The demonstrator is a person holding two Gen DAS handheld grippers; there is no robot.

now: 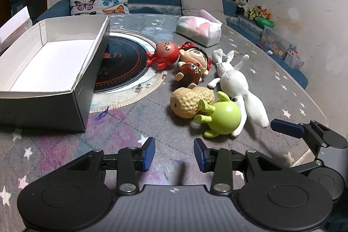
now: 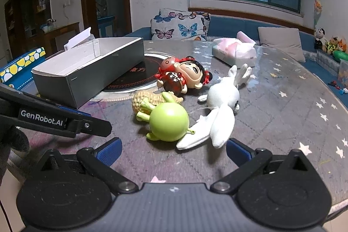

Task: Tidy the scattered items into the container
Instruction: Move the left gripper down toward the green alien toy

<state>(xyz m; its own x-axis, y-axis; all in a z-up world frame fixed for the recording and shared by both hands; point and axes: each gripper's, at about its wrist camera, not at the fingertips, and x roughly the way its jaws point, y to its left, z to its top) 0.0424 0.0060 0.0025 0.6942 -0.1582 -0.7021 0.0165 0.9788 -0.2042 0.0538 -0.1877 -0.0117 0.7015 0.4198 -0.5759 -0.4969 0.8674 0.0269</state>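
Green toy (image 2: 168, 122) (feet leftward) touches peanut (image 2: 143, 101).

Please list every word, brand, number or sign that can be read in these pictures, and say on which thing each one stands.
"GenRobot.AI": white letters on the side of the left gripper, seen from the right wrist view.
Red characters on the black round hob in the table: too distorted to read with certainty.
Small print on the tissue pack: too blurred to read.
Grey box and toys: no text visible.
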